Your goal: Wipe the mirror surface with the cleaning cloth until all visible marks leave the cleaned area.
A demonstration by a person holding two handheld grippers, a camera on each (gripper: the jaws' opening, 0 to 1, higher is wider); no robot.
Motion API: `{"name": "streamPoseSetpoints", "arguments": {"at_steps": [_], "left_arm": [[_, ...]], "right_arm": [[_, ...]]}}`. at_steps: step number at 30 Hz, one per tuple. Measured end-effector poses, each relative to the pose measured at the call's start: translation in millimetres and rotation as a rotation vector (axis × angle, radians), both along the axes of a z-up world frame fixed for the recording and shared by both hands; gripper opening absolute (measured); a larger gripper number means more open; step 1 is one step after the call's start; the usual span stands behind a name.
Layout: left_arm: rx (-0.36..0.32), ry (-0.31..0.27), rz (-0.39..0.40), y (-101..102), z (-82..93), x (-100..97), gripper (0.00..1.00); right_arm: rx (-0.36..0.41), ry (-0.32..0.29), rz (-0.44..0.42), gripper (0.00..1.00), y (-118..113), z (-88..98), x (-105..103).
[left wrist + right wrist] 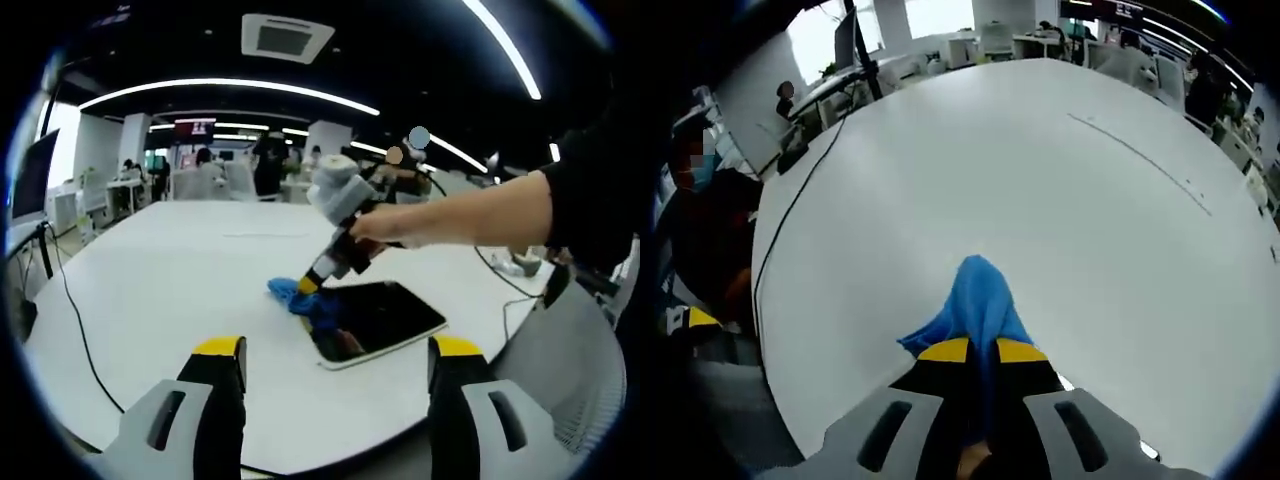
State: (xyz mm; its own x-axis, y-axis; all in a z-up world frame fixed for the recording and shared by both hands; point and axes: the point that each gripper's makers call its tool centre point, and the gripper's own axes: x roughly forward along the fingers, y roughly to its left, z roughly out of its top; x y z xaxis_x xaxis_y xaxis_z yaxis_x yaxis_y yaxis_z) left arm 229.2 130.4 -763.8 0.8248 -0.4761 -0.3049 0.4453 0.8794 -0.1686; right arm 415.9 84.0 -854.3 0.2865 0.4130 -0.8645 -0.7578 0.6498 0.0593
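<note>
My right gripper (983,351) clamps the soft, crumpled blue cleaning cloth (975,300) at the glossy dark mirror's (378,320) edge. Left gripper (338,348) gapes apart over the smooth white worktop (180,270) in an open office.

- A large white table (180,270) carries everything; its top is smooth, with a thin seam line running across it in the right gripper view.
- A dark mirror (385,318) lies flat on it, near the front edge.
- A blue cleaning cloth (300,298) rests at the mirror's left edge, touching the tabletop.
- A black cable (790,215) trails along the table's side.
</note>
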Motion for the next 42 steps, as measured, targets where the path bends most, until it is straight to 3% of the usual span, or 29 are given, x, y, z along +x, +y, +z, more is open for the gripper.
{"name": "streamPoseSetpoints", "arguments": {"at_steps": [3,10,20,23,27,42], "left_arm": [[-0.002,-0.022,0.005,0.8,3.5,1.3,0.75],[-0.004,-0.023,-0.01,-1.3,4.3,0.6,0.76],[0.014,0.016,0.007,2.4,-2.3,-2.0,0.74],[-0.007,-0.016,0.022,3.7,3.4,0.2,0.72],[-0.001,-0.036,0.023,3.4,6.3,1.0,0.74],[0.036,-0.008,0.01,2.4,0.3,1.2,0.75]], "right_arm": [[-0.041,-0.034,0.018,0.03,-4.1,0.9,5.7],[-0.028,-0.041,-0.003,0.03,-3.6,-0.3,5.6],[-0.031,-0.005,0.026,0.03,-3.3,-0.3,5.8],[-0.035,-0.01,0.094,0.03,-2.6,-0.2,4.8],[-0.034,-0.014,0.119,0.03,-3.4,-0.4,4.2],[0.021,0.014,0.104,0.03,-5.5,-0.4,3.4]]}}
